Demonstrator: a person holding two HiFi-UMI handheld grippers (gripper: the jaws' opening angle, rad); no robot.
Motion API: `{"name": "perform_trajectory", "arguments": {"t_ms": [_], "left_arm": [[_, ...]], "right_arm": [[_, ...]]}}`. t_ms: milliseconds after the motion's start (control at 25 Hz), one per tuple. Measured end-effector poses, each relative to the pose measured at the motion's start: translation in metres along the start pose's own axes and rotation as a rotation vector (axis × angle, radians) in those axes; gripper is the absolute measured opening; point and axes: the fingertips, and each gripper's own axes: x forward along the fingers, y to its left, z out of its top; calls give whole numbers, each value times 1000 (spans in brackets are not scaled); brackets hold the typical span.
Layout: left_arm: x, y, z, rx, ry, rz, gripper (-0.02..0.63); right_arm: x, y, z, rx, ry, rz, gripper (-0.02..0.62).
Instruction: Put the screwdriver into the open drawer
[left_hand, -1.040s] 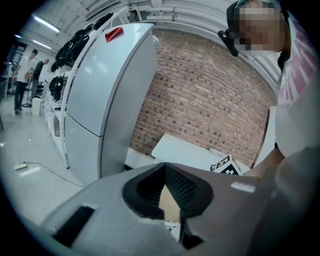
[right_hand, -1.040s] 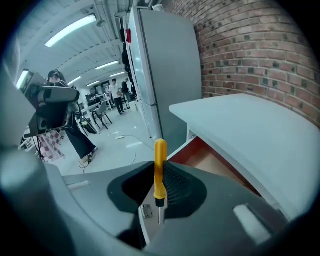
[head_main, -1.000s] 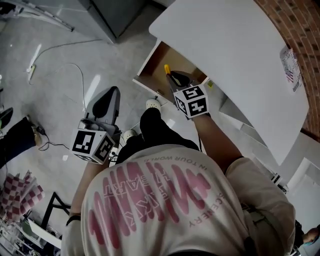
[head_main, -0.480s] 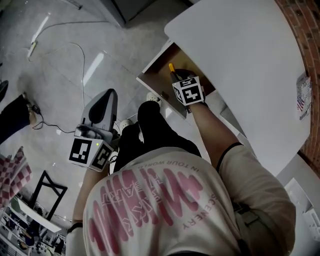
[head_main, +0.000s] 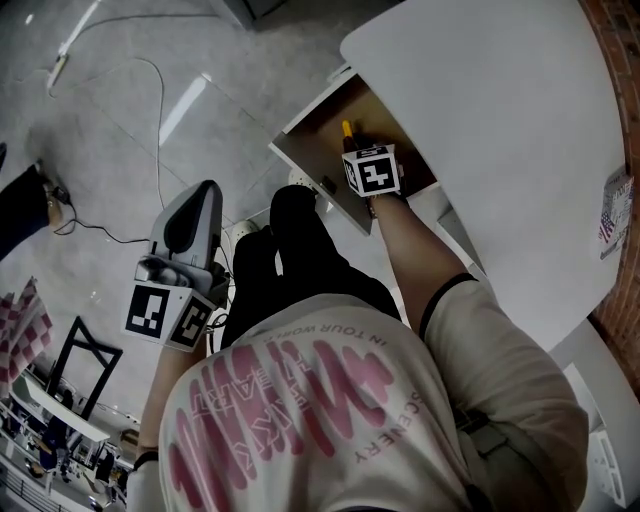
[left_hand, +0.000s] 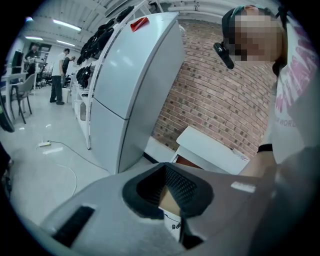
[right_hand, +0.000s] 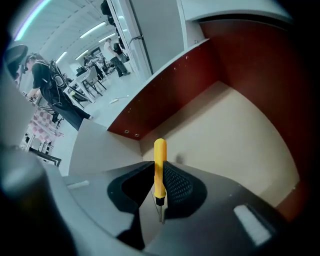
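In the right gripper view, the screwdriver has a yellow handle and a thin metal shaft. My right gripper is shut on its handle, which sticks out past the fingertips. It hangs over the beige floor of the open drawer, between the drawer's red-brown walls. In the head view, the right gripper points steeply down inside the drawer, with the screwdriver's yellow end just beyond it. My left gripper is held away over the floor at the left. Its jaws meet at the tips with nothing between them.
The drawer sits under a white table top beside a brick wall. A tall white fridge stands at the left. A cable lies on the grey floor. The person's dark legs are close to the drawer front.
My right gripper has sunk deeper into the drawer with the screwdriver in it. My left gripper has dropped a little and turned slightly.
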Motion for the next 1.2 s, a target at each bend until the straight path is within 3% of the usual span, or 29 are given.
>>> {"name": "perform_trajectory", "arguments": {"t_ms": [680, 1200], "left_arm": [[10, 32, -10, -54, 7, 82, 5], [12, 53, -6, -78, 12, 79, 3]], "right_arm": [[33, -8, -27, -7, 124, 16, 67], [42, 9, -23, -79, 157, 10, 66]]}}
